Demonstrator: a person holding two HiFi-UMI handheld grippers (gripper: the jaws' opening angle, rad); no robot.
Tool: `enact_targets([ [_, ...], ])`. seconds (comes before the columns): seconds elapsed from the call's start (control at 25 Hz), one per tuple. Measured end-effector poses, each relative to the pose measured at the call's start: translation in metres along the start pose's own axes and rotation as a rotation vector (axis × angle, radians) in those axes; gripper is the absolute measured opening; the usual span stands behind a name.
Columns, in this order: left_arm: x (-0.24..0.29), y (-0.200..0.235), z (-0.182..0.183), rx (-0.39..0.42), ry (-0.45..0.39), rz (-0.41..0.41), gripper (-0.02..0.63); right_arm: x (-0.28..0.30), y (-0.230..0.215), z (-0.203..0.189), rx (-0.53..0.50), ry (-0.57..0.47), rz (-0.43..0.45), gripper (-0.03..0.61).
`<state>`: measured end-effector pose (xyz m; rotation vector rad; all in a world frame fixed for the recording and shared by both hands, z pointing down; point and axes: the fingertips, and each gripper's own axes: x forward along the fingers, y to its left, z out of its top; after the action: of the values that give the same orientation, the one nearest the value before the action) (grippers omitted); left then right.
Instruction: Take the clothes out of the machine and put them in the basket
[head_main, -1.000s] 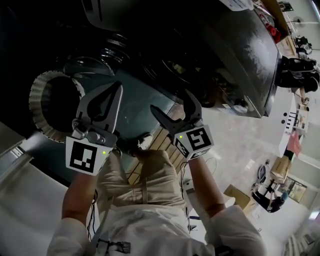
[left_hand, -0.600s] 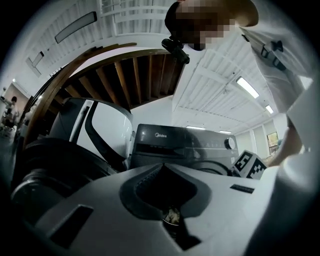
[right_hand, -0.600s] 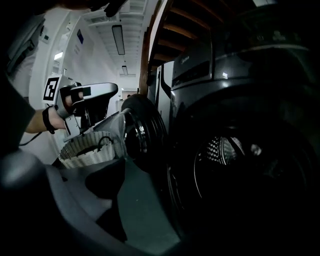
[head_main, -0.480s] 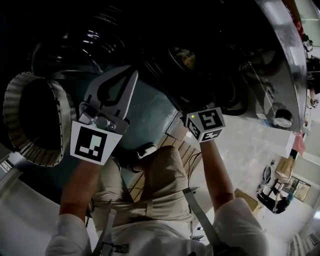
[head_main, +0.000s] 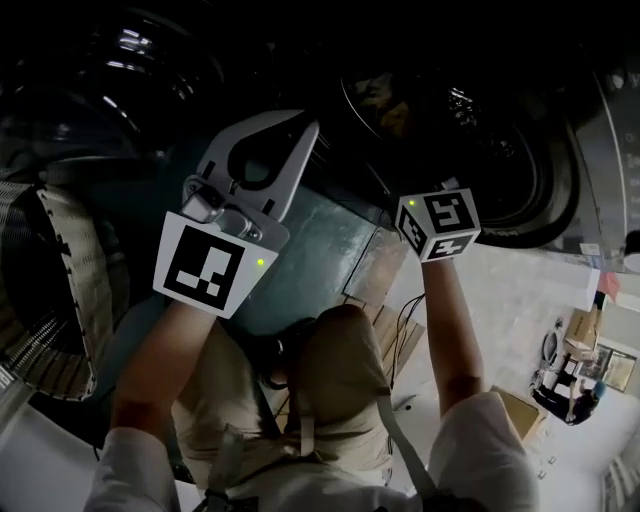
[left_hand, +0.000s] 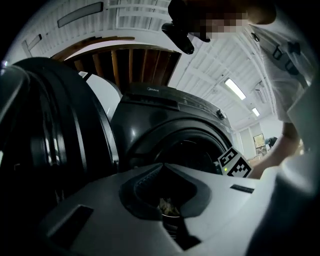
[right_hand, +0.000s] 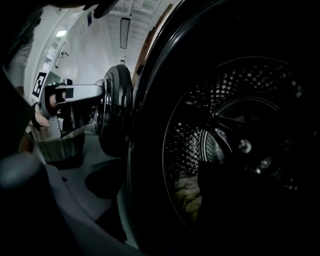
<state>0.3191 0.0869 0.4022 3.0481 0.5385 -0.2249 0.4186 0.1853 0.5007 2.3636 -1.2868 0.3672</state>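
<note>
A dark front-loading machine (left_hand: 170, 125) stands with its round door (right_hand: 115, 110) swung open. Inside the perforated drum (right_hand: 240, 125) lies a crumpled yellowish garment (right_hand: 187, 192), which also shows faintly in the head view as clothes (head_main: 385, 110). My right gripper (right_hand: 162, 175) is open at the drum's mouth with nothing between its jaws. In the head view only its marker cube (head_main: 437, 225) shows, and the jaws are lost in the dark. My left gripper (head_main: 305, 135) is shut and empty, in front of the machine beside the door. A pale slatted basket (head_main: 60, 280) sits at the left.
The person's knees and beige trousers (head_main: 330, 380) fill the lower head view, crouched before the machine. A teal floor strip (head_main: 320, 250) lies under the grippers. Boxes and clutter (head_main: 580, 350) stand far right on the pale floor. The open door hangs between basket and drum.
Both grippers have sunk toward the machine's opening. The right gripper's open jaws, plain a second ago, have gone into the dark drum mouth. The basket has slid to the view's left edge.
</note>
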Motion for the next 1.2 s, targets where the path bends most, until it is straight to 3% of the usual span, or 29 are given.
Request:
enact_targets([
  [0.16,0.017,-0.013,-0.033,0.004,-0.005,-0.059,0.012,0.018,-0.015,-0.024,-0.012,-0.013,-0.028,0.443],
  [0.36,0.034,-0.019,-0.056,-0.057,-0.022,-0.122,0.012,0.039,-0.047,-0.04,-0.013,-0.005,-0.086,0.443],
  [0.64,0.054,-0.034,-0.077,0.021,-0.02,-0.193,0.012,0.075,-0.08,-0.052,-0.059,0.05,-0.149,0.445],
  [1.2,0.042,-0.027,-0.086,0.027,-0.016,-0.177,0.012,0.15,-0.118,-0.123,-0.194,0.44,-0.141,0.474],
])
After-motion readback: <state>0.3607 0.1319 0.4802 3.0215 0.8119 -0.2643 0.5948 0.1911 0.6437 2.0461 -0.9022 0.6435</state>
